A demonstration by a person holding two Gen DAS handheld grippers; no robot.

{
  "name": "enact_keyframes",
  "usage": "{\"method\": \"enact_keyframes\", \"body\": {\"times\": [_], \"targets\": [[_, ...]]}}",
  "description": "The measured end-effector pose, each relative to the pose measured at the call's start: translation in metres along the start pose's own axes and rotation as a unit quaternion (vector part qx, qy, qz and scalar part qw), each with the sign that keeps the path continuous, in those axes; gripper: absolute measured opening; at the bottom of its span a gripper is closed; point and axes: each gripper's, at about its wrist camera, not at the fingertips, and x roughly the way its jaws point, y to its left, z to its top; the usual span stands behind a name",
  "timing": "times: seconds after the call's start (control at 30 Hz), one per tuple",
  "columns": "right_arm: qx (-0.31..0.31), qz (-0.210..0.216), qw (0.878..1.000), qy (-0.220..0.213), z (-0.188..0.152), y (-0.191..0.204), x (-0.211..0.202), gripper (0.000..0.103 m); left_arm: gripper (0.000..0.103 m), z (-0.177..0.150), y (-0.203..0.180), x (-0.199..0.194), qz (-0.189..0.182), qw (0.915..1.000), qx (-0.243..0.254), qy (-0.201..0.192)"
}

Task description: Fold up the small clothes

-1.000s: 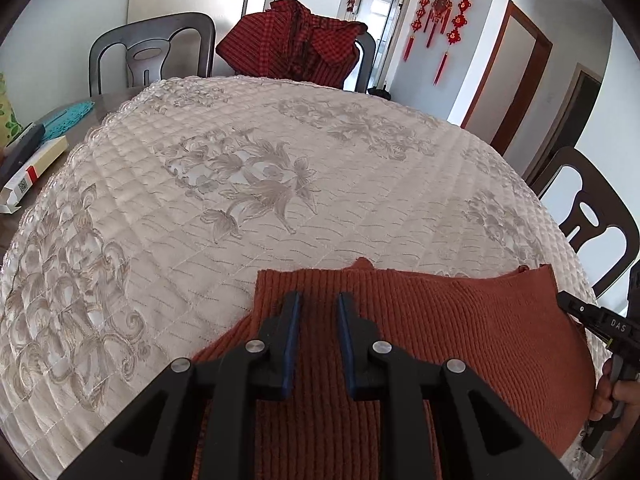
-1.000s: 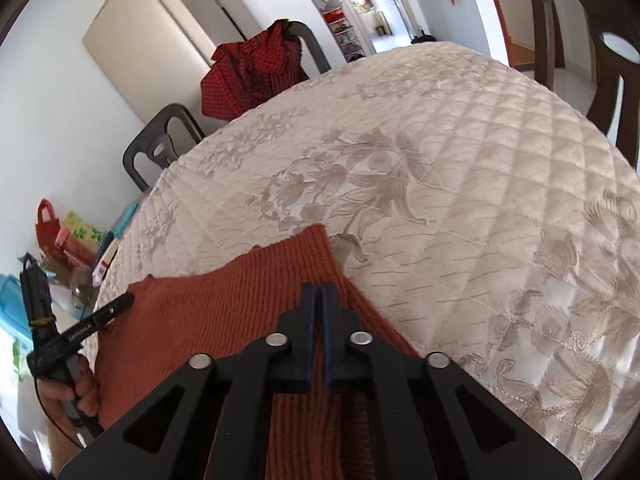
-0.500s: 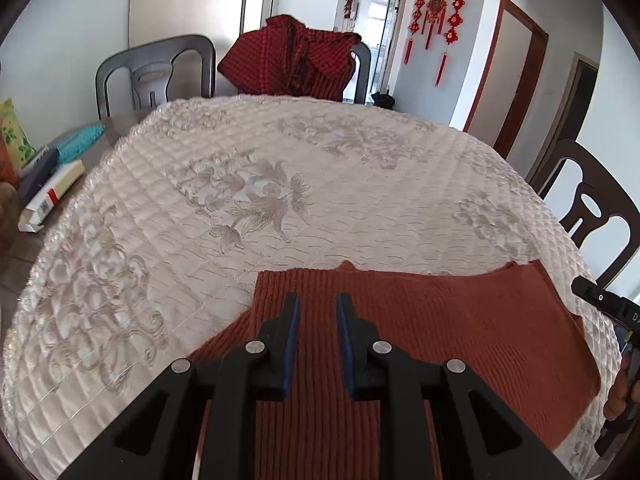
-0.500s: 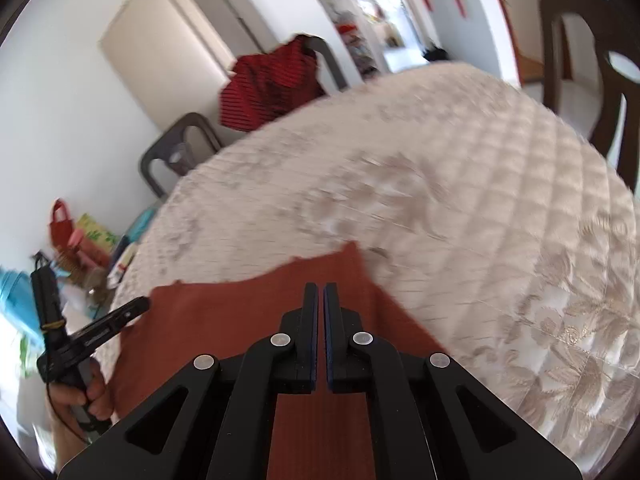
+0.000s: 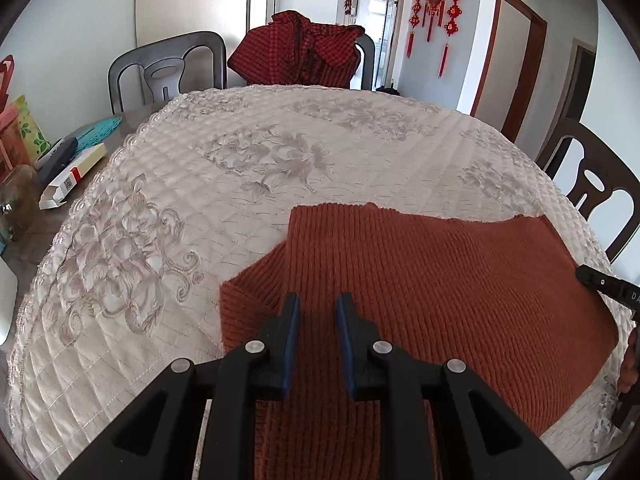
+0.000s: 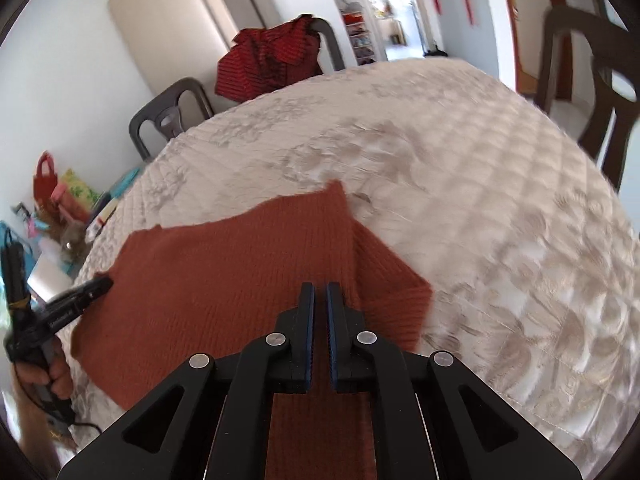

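Observation:
A rust-orange ribbed knit garment (image 5: 432, 280) lies flat on the quilted cream tablecloth (image 5: 200, 184), near the front edge, with a folded flap at its left side. It also shows in the right wrist view (image 6: 224, 264). My left gripper (image 5: 317, 304) hovers over the garment's left part, jaws open a little and empty. My right gripper (image 6: 320, 292) hovers over the garment's right part, jaws nearly shut with a thin gap and nothing between them. The left gripper's tip (image 6: 86, 290) shows at the garment's far edge.
Dark chairs stand around the table; one holds a red checked garment (image 5: 300, 52). A white box (image 5: 72, 176) and bags sit on a side surface at the left. A chair (image 5: 592, 188) stands at the right edge.
Both grippers have lifted and pulled back, so more of the garment shows. The right gripper's jaws have parted by a thin gap.

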Motion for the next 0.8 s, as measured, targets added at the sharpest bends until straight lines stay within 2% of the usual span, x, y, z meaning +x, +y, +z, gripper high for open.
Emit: {"method": "enact_keyframes", "body": {"times": [0.1,0.4,0.47,0.53,0.6,0.73,0.8], "targets": [[-0.017,-0.014,1.0,-0.009,0.002,0.007,-0.008,0.005,0.021,0.001,-0.003,-0.004,0.001,1.0,-0.001,-0.004],[-0.078,0.014,0.997,-0.015,-0.009,0.039,-0.027,0.005,0.021,-0.006,-0.011,-0.037,-0.002,0.9992,0.016,-0.037],[-0.08,0.005,0.997,-0.005,-0.014,0.035,-0.021,0.005,0.021,-0.011,-0.011,-0.036,-0.004,0.9992,0.021,-0.035],[-0.06,-0.011,0.998,0.011,-0.017,0.023,-0.012,0.005,0.021,-0.016,-0.009,-0.026,0.003,0.9996,0.021,-0.016],[-0.04,-0.004,0.999,0.01,-0.018,0.011,-0.012,0.005,0.021,-0.022,-0.005,-0.019,0.005,0.9999,0.015,-0.003],[-0.04,-0.018,0.999,0.003,-0.014,0.012,-0.022,0.005,0.021,-0.02,-0.002,-0.027,0.002,0.9999,0.01,-0.01],[-0.049,-0.009,0.999,-0.004,-0.012,0.021,-0.028,0.005,0.021,-0.019,-0.001,-0.032,-0.002,0.9999,0.005,-0.016]]}}
